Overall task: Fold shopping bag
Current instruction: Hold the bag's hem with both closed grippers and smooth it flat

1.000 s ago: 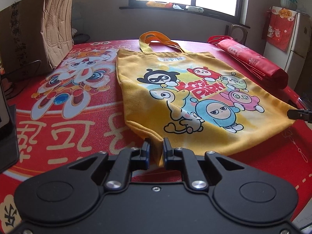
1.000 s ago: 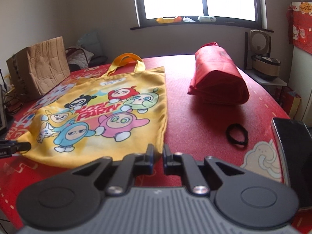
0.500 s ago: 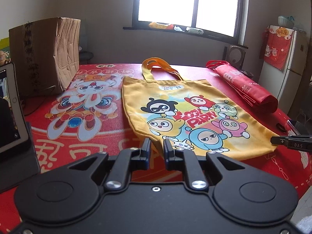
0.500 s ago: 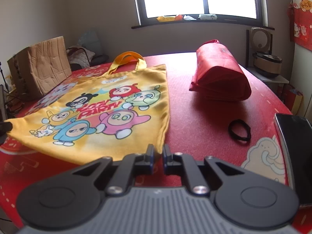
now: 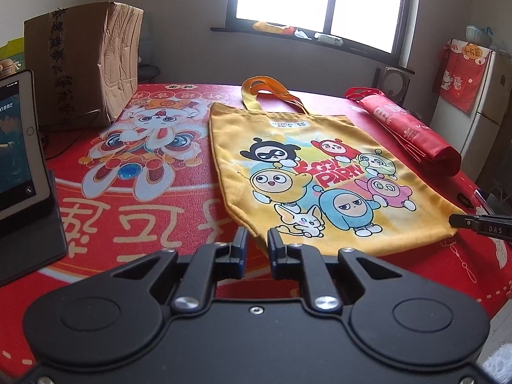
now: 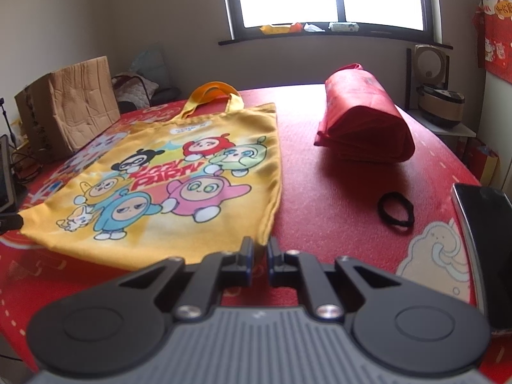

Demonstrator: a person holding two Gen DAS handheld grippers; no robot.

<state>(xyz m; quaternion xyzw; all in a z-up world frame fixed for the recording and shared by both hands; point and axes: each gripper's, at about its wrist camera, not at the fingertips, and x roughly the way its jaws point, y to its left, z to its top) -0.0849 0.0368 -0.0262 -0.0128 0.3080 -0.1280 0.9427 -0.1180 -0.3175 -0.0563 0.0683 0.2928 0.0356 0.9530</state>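
Note:
A yellow shopping bag (image 5: pixel 307 166) with cartoon figures lies spread on the red table mat (image 5: pixel 153 224), its orange handles (image 5: pixel 265 88) pointing away toward the window. My left gripper (image 5: pixel 257 243) is shut on the bag's near left bottom corner. My right gripper (image 6: pixel 260 248) is shut on the near right bottom corner of the shopping bag (image 6: pixel 192 172). The bottom edge hangs slightly raised between the two grips. In the left wrist view the tip of the right gripper (image 5: pixel 460 220) shows at the bag's far corner.
A cardboard box (image 5: pixel 86 67) stands at the back left and a tablet (image 5: pixel 19 140) leans at the left edge. A folded red bag (image 6: pixel 364 124) lies to the right, with a black hair tie (image 6: pixel 395 209) and a dark phone (image 6: pixel 483 224) nearer me.
The left gripper has risen and drawn back a little with its corner, so the bag's near left edge has come up off the mat. The right gripper has kept still.

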